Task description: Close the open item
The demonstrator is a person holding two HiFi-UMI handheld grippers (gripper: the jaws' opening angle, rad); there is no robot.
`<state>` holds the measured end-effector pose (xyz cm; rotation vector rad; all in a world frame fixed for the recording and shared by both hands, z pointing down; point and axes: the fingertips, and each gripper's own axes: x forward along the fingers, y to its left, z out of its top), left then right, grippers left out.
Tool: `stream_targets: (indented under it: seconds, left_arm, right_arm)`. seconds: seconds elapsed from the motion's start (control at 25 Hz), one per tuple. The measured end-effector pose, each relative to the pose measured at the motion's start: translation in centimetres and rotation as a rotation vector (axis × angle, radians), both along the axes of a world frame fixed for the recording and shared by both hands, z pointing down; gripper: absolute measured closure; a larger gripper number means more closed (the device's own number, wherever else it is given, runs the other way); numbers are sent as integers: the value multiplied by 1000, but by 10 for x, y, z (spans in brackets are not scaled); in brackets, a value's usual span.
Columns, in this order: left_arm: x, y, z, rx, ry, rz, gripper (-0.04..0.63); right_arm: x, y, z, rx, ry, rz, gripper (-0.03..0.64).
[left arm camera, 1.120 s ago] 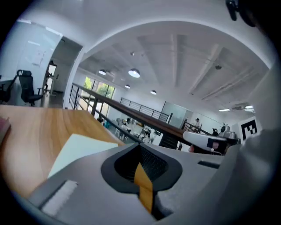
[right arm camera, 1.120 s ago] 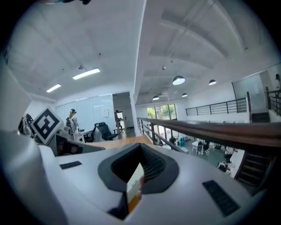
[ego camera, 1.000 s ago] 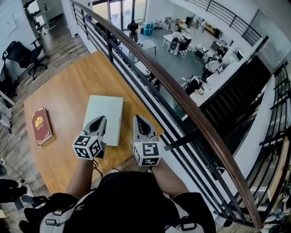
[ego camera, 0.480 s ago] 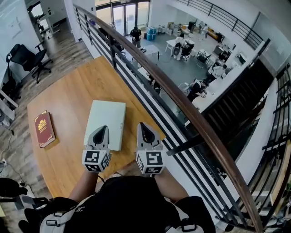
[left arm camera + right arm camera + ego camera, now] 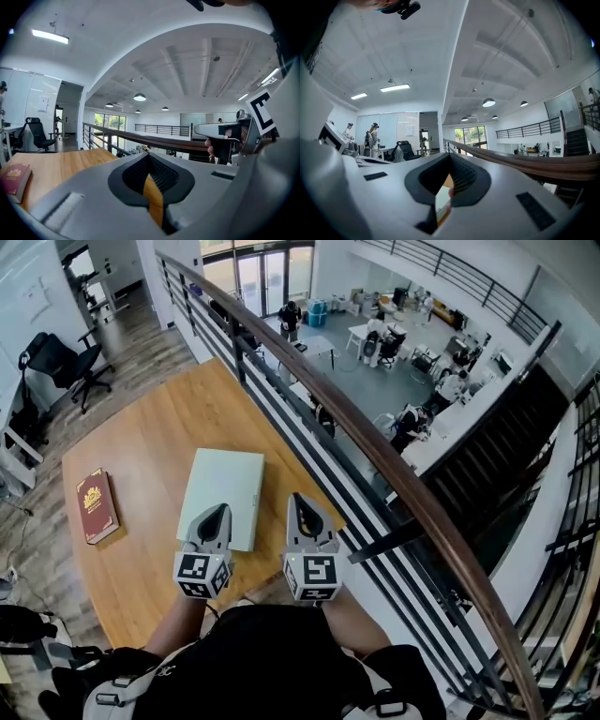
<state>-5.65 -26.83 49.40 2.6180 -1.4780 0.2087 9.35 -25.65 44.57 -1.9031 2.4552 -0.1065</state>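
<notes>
A pale green laptop [image 5: 222, 488] lies flat on the wooden table [image 5: 150, 442] with its lid down. My left gripper [image 5: 218, 513] hovers at the laptop's near edge, jaws shut with nothing between them. My right gripper [image 5: 300, 502] is held just right of the laptop near the table's right edge, also shut and empty. In the left gripper view the left gripper [image 5: 149, 157] points along the table and the right gripper [image 5: 234, 136] shows at the right. Through the right gripper [image 5: 451, 157] a sliver of the pale laptop [image 5: 439, 198] shows.
A red book [image 5: 97, 504] lies at the table's left side, the book [image 5: 14, 177] also showing in the left gripper view. A wood-topped railing [image 5: 375, 456] runs along the table's right edge above a drop to a lower floor. A black office chair [image 5: 56, 362] stands far left.
Both grippers have drawn back a little toward the person, off the laptop's lid. Their jaws stayed shut. The laptop and the book have not moved.
</notes>
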Motion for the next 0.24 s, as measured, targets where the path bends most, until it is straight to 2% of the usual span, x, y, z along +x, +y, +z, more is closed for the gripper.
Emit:
stream_targets:
  seconds: [0.24]
  left_arm:
    - [-3, 6, -2, 11, -1, -13, 594]
  right_arm:
    - [0, 5, 1, -1, -5, 0, 613]
